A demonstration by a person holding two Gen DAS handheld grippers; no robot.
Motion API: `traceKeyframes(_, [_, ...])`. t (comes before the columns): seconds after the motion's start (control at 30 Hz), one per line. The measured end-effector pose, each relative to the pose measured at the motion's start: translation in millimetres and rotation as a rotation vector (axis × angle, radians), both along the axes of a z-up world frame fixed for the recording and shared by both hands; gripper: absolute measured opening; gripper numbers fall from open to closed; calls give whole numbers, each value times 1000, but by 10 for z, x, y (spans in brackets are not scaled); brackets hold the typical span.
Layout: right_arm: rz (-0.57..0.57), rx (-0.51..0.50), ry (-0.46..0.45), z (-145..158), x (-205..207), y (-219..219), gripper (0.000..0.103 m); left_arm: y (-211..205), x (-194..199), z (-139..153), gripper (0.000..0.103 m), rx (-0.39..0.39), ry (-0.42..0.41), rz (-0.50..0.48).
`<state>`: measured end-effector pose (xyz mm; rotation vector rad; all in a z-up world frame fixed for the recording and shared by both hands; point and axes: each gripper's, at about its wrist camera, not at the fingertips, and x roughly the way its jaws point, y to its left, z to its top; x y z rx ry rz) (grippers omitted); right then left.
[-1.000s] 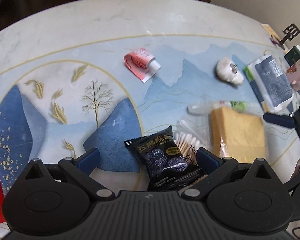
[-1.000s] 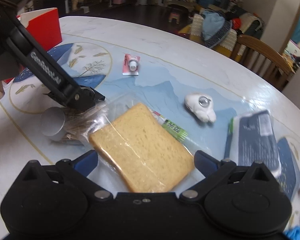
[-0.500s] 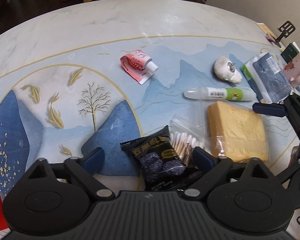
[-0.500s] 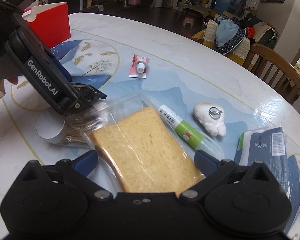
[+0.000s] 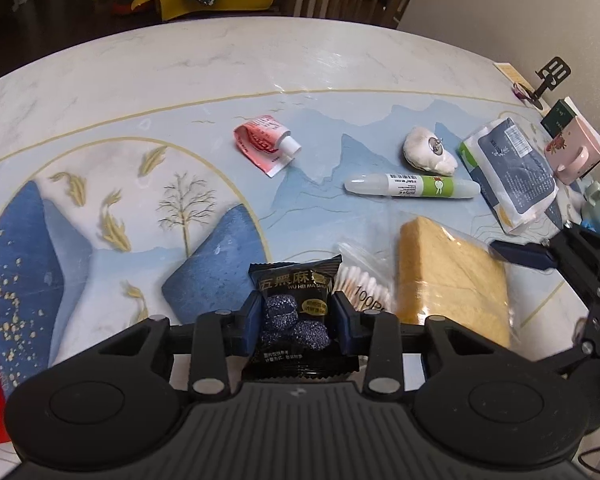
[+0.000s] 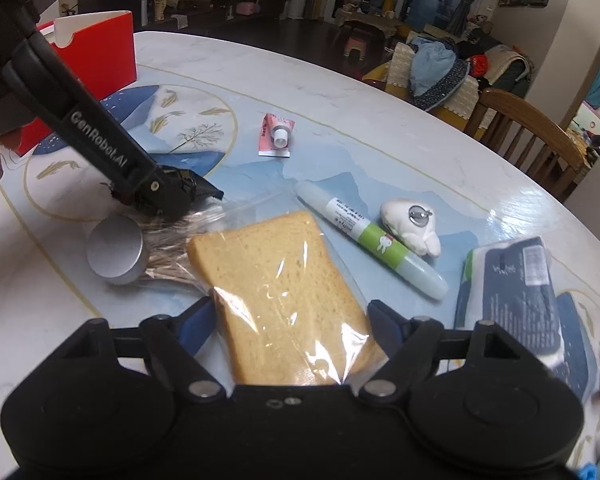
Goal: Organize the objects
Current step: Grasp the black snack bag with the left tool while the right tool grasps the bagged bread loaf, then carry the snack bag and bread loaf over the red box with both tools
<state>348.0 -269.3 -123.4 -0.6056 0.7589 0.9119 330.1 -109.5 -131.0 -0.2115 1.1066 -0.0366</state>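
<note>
Left wrist view looks down on a round marble-patterned bench [image 5: 228,68] printed with blue mountains and gold fish, with a red box [image 6: 100,56] standing at its far left edge in the right wrist view. Next in size is the bagged slice of bread [image 6: 276,292], lying flat in clear plastic between the fingers of the right gripper [image 6: 288,320]; those jaws are closing and stand close to the bag's sides, but whether the pads press on it yet I cannot tell. To the right of the bread lies a pack of tissues [image 5: 508,168] in blue and white wrap, with a pink mug [image 5: 572,152] beyond it at the bench's edge. A bag of cotton swabs [image 5: 360,284] lies between the bread and the black snack packet [image 5: 296,308]. The left gripper [image 5: 296,320] has its blue pads against both sides of that packet, jaws narrow and closing on it, the packet low over the bench. A round silver tin [image 6: 116,248] sits just beside the swab bag. Farther out lie a white and green tube [image 5: 412,186], a white lumpy object with a metal clip [image 5: 428,152] just beyond it, and a small crumpled red tube [image 5: 266,142] well apart from the others.
</note>
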Motion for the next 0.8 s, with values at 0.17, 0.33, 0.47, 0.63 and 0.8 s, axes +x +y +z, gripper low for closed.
traceKeyframes(0.17, [-31,-2,-4,96,-154,-70,79,22,-140,94,34,10,-31,-5])
traceKeyframes(0.33, [-62,14,-13,263,-321,-140,78,47,-313,223,34,10,-54,-3])
traceKeyframes(0.47, [-93,37,-6,414,-439,-171,78,53,-489,366,34,27,-98,-16])
traceKeyframes(0.63, [-123,65,-1,592,-593,-147,78,71,-694,539,34,43,-130,-35])
traceKeyframes(0.8, [-163,96,22,747,-745,-61,78,125,-915,719,34,48,-167,-47])
